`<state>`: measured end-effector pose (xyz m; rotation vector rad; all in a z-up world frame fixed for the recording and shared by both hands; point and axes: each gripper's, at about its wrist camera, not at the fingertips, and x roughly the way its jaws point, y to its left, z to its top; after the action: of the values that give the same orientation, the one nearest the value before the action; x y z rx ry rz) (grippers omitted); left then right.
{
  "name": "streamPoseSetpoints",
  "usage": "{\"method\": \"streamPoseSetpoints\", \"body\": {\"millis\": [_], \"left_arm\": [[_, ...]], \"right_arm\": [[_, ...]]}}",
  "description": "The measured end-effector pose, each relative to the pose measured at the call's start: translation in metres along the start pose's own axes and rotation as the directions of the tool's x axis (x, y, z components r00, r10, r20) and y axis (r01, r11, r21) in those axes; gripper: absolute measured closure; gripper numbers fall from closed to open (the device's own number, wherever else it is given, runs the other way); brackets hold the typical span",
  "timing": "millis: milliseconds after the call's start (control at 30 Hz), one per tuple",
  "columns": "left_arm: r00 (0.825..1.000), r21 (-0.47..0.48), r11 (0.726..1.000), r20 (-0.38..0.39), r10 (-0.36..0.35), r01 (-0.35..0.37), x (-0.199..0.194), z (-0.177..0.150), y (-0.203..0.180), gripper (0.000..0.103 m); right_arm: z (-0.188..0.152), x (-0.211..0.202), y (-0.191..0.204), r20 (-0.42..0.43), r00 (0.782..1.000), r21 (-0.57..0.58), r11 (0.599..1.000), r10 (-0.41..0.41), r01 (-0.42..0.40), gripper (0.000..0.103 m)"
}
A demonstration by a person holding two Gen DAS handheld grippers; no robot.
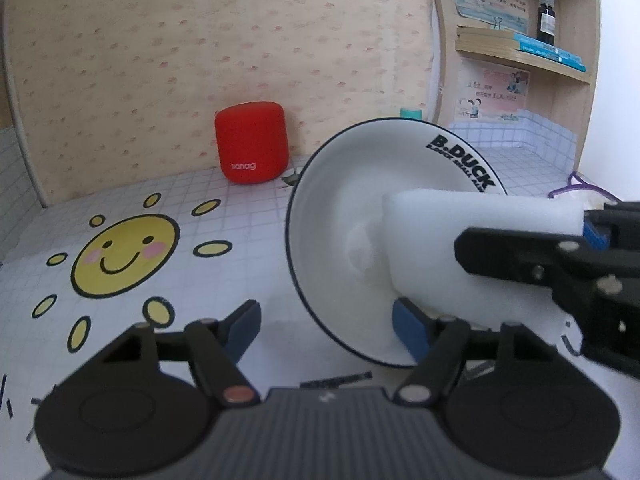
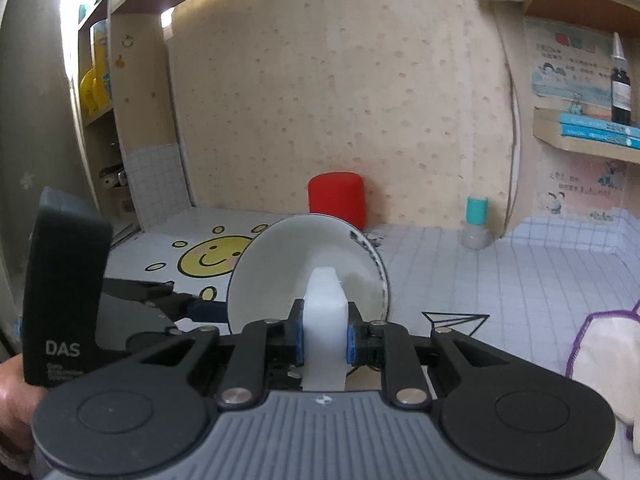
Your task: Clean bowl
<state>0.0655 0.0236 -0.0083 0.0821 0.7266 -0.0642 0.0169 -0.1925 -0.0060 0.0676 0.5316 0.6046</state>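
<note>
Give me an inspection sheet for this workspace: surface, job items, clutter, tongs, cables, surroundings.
Surface: grid-pattern desk cover with a sun drawing.
Job's things: white bowl tipped on edge; white sponge reaching inside it.
Clutter: red speaker, teal-capped bottle, purple-edged cloth.
Tongs: right tongs shut on sponge; left tongs open, one finger behind the bowl's base.
Cables: nothing seen.
Surroundings: patterned wall, shelves with books and a dark bottle.

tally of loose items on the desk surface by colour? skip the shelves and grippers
White: 2, the bowl and the sponge
Red: 1, the speaker
Teal-capped: 1, the small bottle
Purple-edged: 1, the cloth
Total: 5
</note>
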Motion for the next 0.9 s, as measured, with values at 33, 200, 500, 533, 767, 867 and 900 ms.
{"method": "streamPoseSetpoints", "body": {"millis": [33, 200, 500, 533, 767, 867, 900], "left_arm": [[1.0, 0.005, 1.0, 0.001, 0.003, -0.003, -0.001, 0.0, -0.001, 0.033], [1.0, 0.002, 1.0, -0.01, 0.007, -0.007, -0.004, 0.0, -0.002, 0.035], [1.0, -0.012, 1.0, -0.017, 0.001, -0.001, -0.008, -0.004, 0.009, 0.033], [1.0, -0.016, 1.0, -0.018, 0.004, -0.004, -0.006, -0.003, 0.012, 0.033], [0.999, -0.064, 0.998, -0.029, -0.02, 0.019, -0.007, -0.007, 0.019, 0.034], [0.999, -0.062, 0.998, -0.029, -0.023, 0.022, -0.009, -0.008, 0.017, 0.034], [0.999, -0.062, 0.998, -0.029, -0.023, 0.021, -0.01, -0.008, 0.015, 0.035]], "right_arm": [[0.001, 0.0, 0.0, 0.003, 1.0, 0.009, 1.0, -0.006, 0.006, 0.086], [0.013, 0.001, 0.004, 0.032, 1.0, 0.041, 0.999, -0.001, -0.001, 0.086], [0.009, 0.008, 0.014, -0.012, 0.999, 0.0, 0.999, 0.037, -0.037, 0.086], [0.01, 0.008, 0.012, -0.009, 1.0, 0.007, 1.0, 0.023, -0.023, 0.086], [0.011, 0.006, 0.017, 0.017, 1.0, -0.017, 1.0, -0.012, 0.012, 0.086], [0.014, 0.01, 0.02, 0.013, 1.0, -0.02, 1.0, -0.001, 0.001, 0.086], [0.015, 0.011, 0.02, 0.011, 1.0, -0.021, 1.0, 0.001, -0.001, 0.085]]}}
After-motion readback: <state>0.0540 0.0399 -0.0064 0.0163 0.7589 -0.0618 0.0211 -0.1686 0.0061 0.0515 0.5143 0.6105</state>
